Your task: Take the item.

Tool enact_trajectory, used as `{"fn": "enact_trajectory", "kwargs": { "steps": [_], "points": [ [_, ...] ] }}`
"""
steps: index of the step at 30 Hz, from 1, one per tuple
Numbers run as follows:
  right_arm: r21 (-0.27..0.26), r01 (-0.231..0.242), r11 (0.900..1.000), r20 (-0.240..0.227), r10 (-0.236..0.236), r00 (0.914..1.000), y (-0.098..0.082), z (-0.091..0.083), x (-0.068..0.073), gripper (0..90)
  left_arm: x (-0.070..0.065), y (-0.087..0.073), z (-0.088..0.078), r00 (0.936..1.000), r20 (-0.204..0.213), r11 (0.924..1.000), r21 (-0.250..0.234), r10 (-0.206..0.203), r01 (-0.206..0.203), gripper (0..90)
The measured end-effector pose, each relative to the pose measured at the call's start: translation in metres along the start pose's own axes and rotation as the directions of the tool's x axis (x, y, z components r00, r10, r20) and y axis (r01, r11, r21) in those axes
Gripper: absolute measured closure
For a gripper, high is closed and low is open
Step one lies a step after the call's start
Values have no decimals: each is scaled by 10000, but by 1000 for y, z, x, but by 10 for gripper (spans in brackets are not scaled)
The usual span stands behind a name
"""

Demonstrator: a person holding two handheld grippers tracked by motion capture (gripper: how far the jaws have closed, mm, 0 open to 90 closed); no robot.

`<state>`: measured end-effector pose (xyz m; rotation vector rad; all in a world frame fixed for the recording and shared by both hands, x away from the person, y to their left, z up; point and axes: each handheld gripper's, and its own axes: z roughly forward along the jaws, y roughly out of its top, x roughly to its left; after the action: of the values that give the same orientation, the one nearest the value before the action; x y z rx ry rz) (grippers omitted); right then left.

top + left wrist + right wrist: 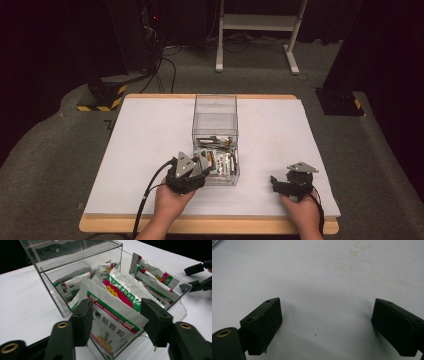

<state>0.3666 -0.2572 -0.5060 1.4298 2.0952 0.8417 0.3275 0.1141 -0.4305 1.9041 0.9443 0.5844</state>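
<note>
White paper covers the table at the centre of the high view, dark floor around it. Your left gripper sits at the near left corner of the clear box of sachets, centre frame; your right gripper rests lower right, well apart.

In the left gripper view, your jaws stand on either side of the front sachet at lower centre, half-spread; whether the pads press it, you cannot tell.

In the right gripper view, your jaws gape wide over bare paper.
</note>
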Motion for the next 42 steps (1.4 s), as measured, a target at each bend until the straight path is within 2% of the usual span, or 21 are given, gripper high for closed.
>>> {"fn": "enact_trajectory", "kwargs": {
  "steps": [1,2,3,9,11,20,23,32,42],
  "points": [
    [0,1,10000,4,-1,10000,0,0,0,93,0,0,-1,10000,-9,10000,-54,51,-51,523],
    [0,1,10000,4,-1,10000,0,0,0,93,0,0,-2,10000,-37,9999,-89,49,-50,523],
    [2,-3,10000,2,3,10000,0,0,0,93,1,-1,-3,10000,-81,9999,-141,7,-8,560],
    [-9,16,10000,14,-16,10000,0,0,0,94,3,-3,-5,9999,-51,9998,-156,-149,149,619],
    [-10,19,10000,16,-19,10000,0,0,0,95,3,-4,-7,9993,15,9990,-257,-372,373,643],
    [-39,60,10000,35,-60,10000,0,0,0,98,3,-8,-10,9994,-112,9988,-368,-338,334,730],
    [-53,71,10000,44,-71,10000,0,0,0,99,6,-9,-12,9979,-39,9968,-464,-646,644,755],
    [-66,90,9999,46,-90,9999,0,0,1,101,13,-13,-17,9951,-139,9934,-616,-981,970,877],
    [-54,59,10000,40,-59,10000,0,0,1,101,15,-14,-20,9951,-90,9914,-868,-986,975,892]
  ]
}}
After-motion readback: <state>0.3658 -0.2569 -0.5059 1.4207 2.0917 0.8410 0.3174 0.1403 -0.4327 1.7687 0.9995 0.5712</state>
